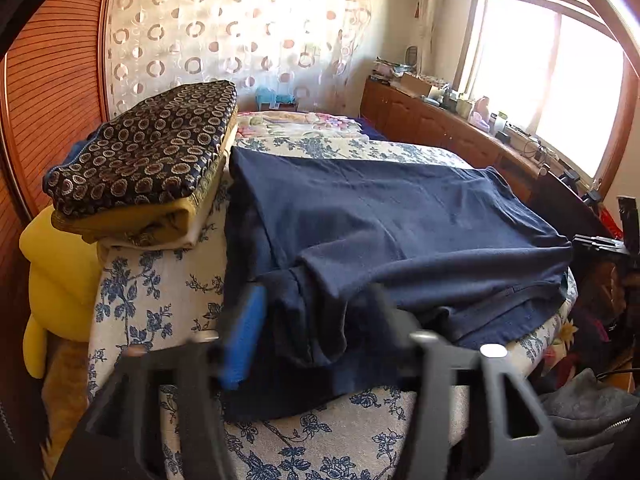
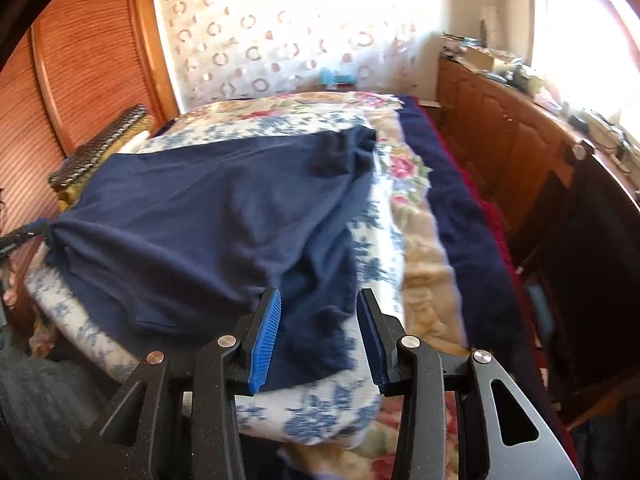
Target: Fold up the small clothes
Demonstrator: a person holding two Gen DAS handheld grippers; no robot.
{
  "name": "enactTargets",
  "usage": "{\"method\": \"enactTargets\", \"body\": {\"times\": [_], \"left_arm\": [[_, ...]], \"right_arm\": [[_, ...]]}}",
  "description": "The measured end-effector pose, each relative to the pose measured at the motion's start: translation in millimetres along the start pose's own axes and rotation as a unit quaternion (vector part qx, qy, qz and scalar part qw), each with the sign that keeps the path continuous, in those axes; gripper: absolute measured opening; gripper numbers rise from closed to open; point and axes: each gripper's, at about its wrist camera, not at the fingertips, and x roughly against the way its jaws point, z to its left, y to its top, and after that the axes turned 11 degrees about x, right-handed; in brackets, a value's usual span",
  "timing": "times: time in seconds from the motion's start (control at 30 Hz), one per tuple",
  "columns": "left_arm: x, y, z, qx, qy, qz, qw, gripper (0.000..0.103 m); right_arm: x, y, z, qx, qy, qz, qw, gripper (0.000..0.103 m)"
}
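Observation:
A navy blue garment (image 1: 400, 216) lies spread on the white bed cover with blue flowers (image 1: 160, 280). My left gripper (image 1: 316, 320) is at the garment's near left corner. Its blue pad (image 1: 242, 336) and its blurred dark finger stand wide apart, open, with rumpled cloth lying between them. In the right wrist view the same garment (image 2: 200, 216) reaches to my right gripper (image 2: 318, 320). That gripper is open, its blue pads (image 2: 266, 340) either side of the near corner without pressing it. At that view's left edge the garment's other corner is bunched against the left gripper's tip (image 2: 24, 234).
A stack of folded textiles topped by a dark ring-patterned cushion (image 1: 152, 144) sits left of the garment, above a yellow pad (image 1: 56, 264). A wooden wardrobe (image 2: 92, 68) stands on the left. A cluttered wooden cabinet (image 1: 440, 120) runs under the bright window. A rose-patterned blanket (image 2: 416, 208) lies on the right.

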Motion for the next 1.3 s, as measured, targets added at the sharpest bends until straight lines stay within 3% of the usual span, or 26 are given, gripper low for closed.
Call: {"method": "enactTargets", "body": {"times": [0.03,0.4,0.63,0.7,0.9,1.07,1.2,1.3], "left_arm": [[0.1,0.8,0.5,0.000,0.000,-0.002,1.0000,0.078],[-16.9,-6.2,11.4,0.018,0.012,0.023,0.9995,0.078],[-25.7,-11.7,10.8,0.019,0.014,0.033,0.9992,0.078],[-27.4,-12.2,11.2,0.019,0.015,0.035,0.9991,0.078],[-25.8,-12.1,13.1,0.024,0.021,0.031,0.9990,0.078],[-15.0,-6.4,14.2,0.033,0.023,0.004,0.9992,0.078],[-9.7,-1.5,10.7,0.033,0.021,-0.008,0.9992,0.078],[-11.6,0.6,8.4,0.034,0.021,-0.007,0.9992,0.078]], "right_arm": [[-5.7,-2.7,0.3,-0.004,0.001,0.007,1.000,0.041],[-36.3,-19.7,-4.0,-0.015,0.006,0.037,0.999,0.041],[-38.5,-20.4,-7.1,-0.016,0.043,0.046,0.998,0.010],[-38.4,-19.9,-6.9,-0.012,0.052,0.044,0.998,0.008],[-11.9,-17.0,-6.1,0.016,0.034,0.059,0.998,0.007],[5.2,-3.8,-6.4,0.026,0.028,0.053,0.998,0.007],[16.0,5.5,2.2,0.037,0.016,0.026,0.999,0.022],[17.5,11.4,9.3,0.040,0.018,0.007,0.999,0.027]]}}
